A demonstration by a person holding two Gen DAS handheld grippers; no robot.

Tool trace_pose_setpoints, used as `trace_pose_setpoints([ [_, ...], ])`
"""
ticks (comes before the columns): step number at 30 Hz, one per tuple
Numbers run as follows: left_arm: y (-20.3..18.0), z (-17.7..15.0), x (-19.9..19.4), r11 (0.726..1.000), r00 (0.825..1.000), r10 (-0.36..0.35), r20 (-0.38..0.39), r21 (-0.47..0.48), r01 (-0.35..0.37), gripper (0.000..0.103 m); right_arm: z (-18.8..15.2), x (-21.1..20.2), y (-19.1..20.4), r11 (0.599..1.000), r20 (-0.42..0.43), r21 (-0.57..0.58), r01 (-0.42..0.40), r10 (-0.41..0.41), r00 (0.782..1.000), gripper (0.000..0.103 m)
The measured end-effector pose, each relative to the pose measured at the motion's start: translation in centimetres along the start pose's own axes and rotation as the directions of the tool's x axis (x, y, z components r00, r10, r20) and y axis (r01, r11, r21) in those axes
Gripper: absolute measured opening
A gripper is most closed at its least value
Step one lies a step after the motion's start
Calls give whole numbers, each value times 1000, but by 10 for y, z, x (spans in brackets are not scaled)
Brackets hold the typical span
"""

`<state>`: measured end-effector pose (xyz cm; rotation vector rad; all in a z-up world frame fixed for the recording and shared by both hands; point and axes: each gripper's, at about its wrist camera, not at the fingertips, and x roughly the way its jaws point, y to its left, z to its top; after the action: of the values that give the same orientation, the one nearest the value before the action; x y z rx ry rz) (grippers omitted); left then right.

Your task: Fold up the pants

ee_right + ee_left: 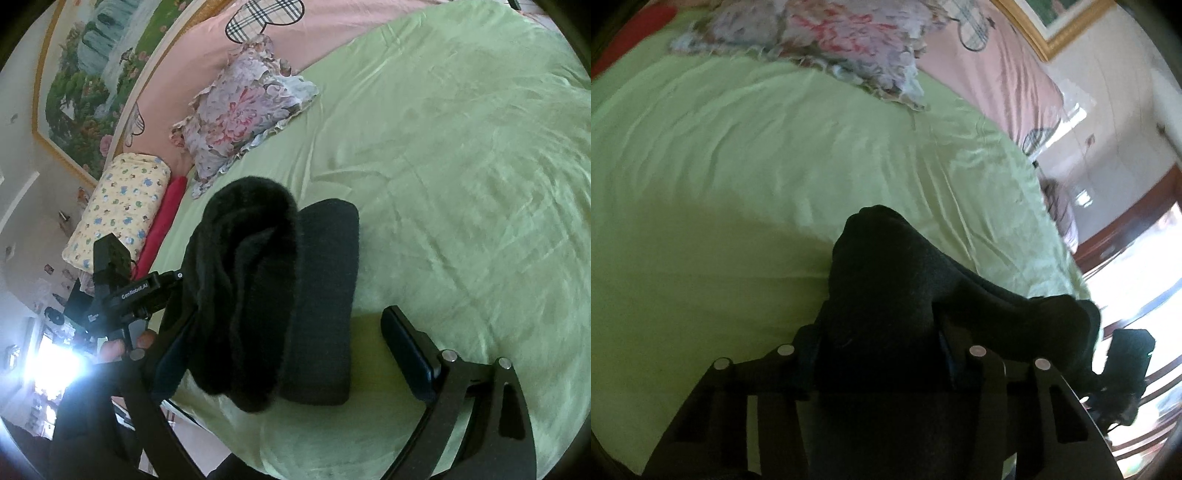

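Dark pants, folded into a thick bundle with a fuzzy inner side on top, lie near the front edge of the green bed sheet. My left gripper has the pants filling the gap between its fingers, and the pads press on the cloth, which hides the fingertips. From the right wrist view, the left gripper reaches into the bundle's left side, with a hand on it. My right gripper straddles the bundle with its jaws wide. Its right finger stands apart from the cloth.
A floral pillow lies at the head of the bed, with a yellow patterned pillow and a red roll beside it. Pink headboard cover and a framed painting sit behind. The bed's front edge is just below the pants.
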<state>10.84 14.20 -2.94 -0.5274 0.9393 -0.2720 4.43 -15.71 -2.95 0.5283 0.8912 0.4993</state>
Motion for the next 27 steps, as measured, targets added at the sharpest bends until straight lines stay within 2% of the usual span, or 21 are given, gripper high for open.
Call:
trace_pose_setpoints([
  [1,1,-1,0,1000,1000,-2,-1,-4,2,49,1,0,-1,1000,0,-3,-1,1,1000,94],
  [3,-4,-2,2,999,1000,30,-4,17,-30,59,1,2,0,1000,-2,-8,3,-3,1000,94],
  [4,-6,-3,3,999,999,48,-7,19,-48,71,1,2,2,1000,-2,-14,6,-6,1000,94],
  [5,-8,-4,3,998,998,61,-8,17,-61,77,1,3,3,1000,-4,-20,10,-10,1000,94],
  [7,-9,-6,2,998,998,62,-12,22,-61,77,1,4,4,1000,-9,-26,13,-13,1000,94],
  [8,-10,-7,1,998,998,63,-13,27,-63,77,1,4,4,1000,-10,-28,12,-12,1000,90],
  [9,-10,-8,1,997,998,66,-15,32,-66,77,1,4,4,1000,-13,-29,1,-1,1000,80],
  [10,-10,-9,0,997,998,68,-14,38,-68,76,1,5,2,1000,-21,-21,-20,19,1000,72],
  [11,-12,-10,1,997,998,68,-15,48,-67,72,1,7,0,999,-29,-5,-41,41,999,70],
  [13,-12,-14,1,998,999,42,-23,55,-40,55,1,7,-4,998,-25,18,-57,58,998,62],
  [14,-13,-13,0,998,999,48,-18,52,-47,51,2,7,-5,998,-25,23,-62,63,998,60],
  [16,-14,-13,-2,998,999,39,-16,51,-39,42,3,6,-7,995,-19,45,-85,86,996,49],
  [17,-15,-13,-4,998,999,33,-13,49,-32,38,5,5,-7,993,-16,56,-102,103,995,48],
  [20,-20,-12,-13,998,1000,29,4,55,-30,31,9,4,0,993,-19,35,-113,114,993,44],
  [24,-25,-13,-32,998,999,33,42,60,-35,30,17,4,10,991,-14,9,-133,133,991,43],
  [27,-29,-11,-48,995,994,63,85,68,-69,30,24,5,15,989,-10,-2,-145,145,989,42],
])
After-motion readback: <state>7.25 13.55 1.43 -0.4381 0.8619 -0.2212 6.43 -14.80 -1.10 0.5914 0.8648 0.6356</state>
